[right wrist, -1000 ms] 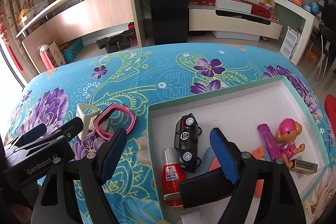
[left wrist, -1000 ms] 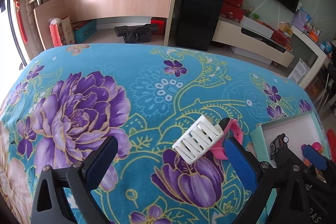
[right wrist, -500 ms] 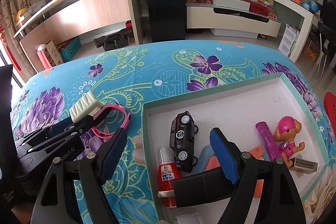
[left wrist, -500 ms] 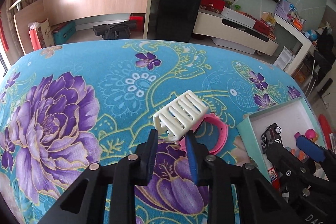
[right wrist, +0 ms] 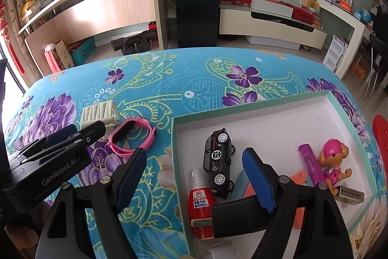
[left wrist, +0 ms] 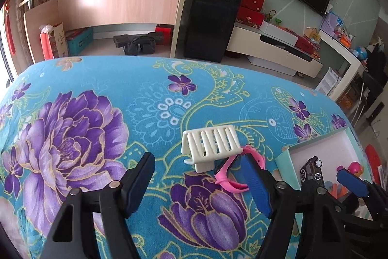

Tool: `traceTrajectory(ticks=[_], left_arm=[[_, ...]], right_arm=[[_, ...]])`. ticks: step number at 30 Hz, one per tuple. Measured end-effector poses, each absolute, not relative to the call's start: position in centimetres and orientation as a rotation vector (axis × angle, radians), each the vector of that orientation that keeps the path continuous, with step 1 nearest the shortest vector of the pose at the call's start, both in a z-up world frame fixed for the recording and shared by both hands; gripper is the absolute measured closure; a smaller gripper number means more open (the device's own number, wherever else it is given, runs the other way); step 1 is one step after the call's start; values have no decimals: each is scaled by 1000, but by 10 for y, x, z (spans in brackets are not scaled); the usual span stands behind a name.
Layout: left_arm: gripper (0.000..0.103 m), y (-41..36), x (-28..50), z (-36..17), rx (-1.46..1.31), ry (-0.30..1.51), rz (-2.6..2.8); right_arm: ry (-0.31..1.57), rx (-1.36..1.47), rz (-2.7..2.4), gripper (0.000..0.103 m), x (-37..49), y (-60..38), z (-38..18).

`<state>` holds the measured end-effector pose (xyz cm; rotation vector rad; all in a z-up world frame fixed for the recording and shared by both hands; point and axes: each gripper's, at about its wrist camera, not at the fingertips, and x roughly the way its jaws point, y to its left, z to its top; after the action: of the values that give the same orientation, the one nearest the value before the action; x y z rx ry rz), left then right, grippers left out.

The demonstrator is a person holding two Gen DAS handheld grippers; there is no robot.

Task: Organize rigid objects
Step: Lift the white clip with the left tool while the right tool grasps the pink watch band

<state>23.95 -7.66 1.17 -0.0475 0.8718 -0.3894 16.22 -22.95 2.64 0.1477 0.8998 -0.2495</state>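
Toys, a car and a bottle already fill our box. White slotted rack and pink watch band remain on the bench. Left tool and right tool gape, empty.

One white rack, one pink watch, one toy car, one box.

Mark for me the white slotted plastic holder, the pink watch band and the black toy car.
White slotted plastic holder [left wrist: 213, 143], left wrist view, on its slotted top face.
Pink watch band [right wrist: 143, 124], right wrist view, on the loop's upper right rim.
Black toy car [right wrist: 217, 155], right wrist view, on the roof number.
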Motion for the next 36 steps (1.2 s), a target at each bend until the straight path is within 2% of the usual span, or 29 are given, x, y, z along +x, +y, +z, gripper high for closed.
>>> traceTrajectory(ticks=[11, 12, 13, 14, 20, 28, 36], left_arm=[[26, -111, 253, 3, 36, 884, -346], [28, -111, 254, 4, 39, 876, -337], [38, -111, 254, 5, 41, 871, -332], [43, -109, 254, 5, 41, 870, -330], [43, -88, 243, 13, 9, 863, -297], [43, -18, 202, 31, -80, 865, -168], [43, 28, 199, 22, -182, 886, -83]], right_arm=[[883, 220, -282, 21, 156, -254, 31], [884, 224, -283, 21, 155, -255, 30], [884, 226, -284, 21, 155, -256, 30], [884, 229, -283, 21, 155, -256, 30], [876, 208, -240, 21, 156, -244, 33], [863, 181, -88, 21, 162, -203, 38], [970, 164, 15, 21, 189, -167, 13]])
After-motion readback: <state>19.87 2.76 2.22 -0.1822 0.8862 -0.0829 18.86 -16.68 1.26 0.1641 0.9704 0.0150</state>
